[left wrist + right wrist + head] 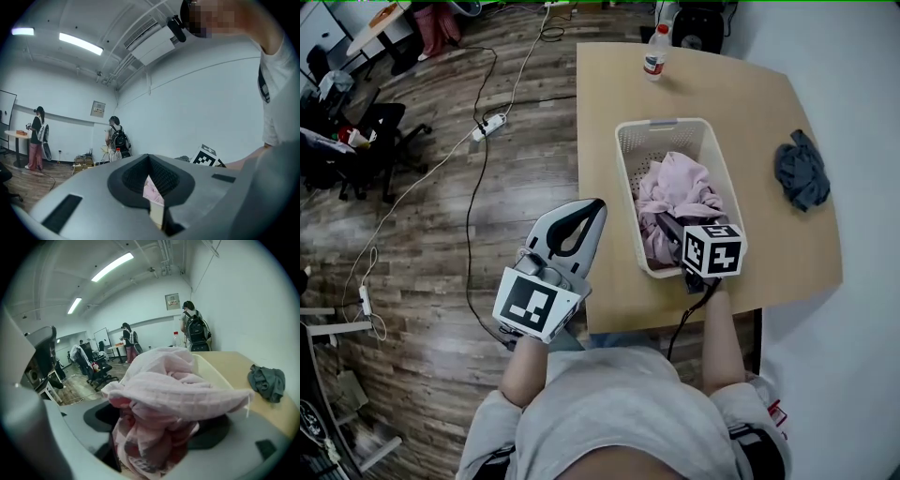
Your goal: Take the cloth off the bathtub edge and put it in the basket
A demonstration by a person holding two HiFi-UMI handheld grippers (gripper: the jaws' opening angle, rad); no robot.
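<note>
A pink cloth (675, 187) lies bunched inside the white basket (623, 178) on the wooden table (769, 103). My right gripper (667, 228) reaches down into the basket at its near end, its jaws standing wide. In the right gripper view the pink cloth (164, 380) is heaped between and over the open jaws of the right gripper (154, 425), hiding the fingertips, with the basket rim (213, 369) behind it. My left gripper (599, 204) hovers beside the table's left edge, above the floor, jaws together and empty. The left gripper (149, 157) points level towards the basket.
A grey cloth (802, 171) lies at the table's right edge and a plastic bottle (655, 52) stands at the far edge. On the wooden floor to the left run cables and a power strip (487, 127), with office chairs (366, 131) beyond. People stand far across the room.
</note>
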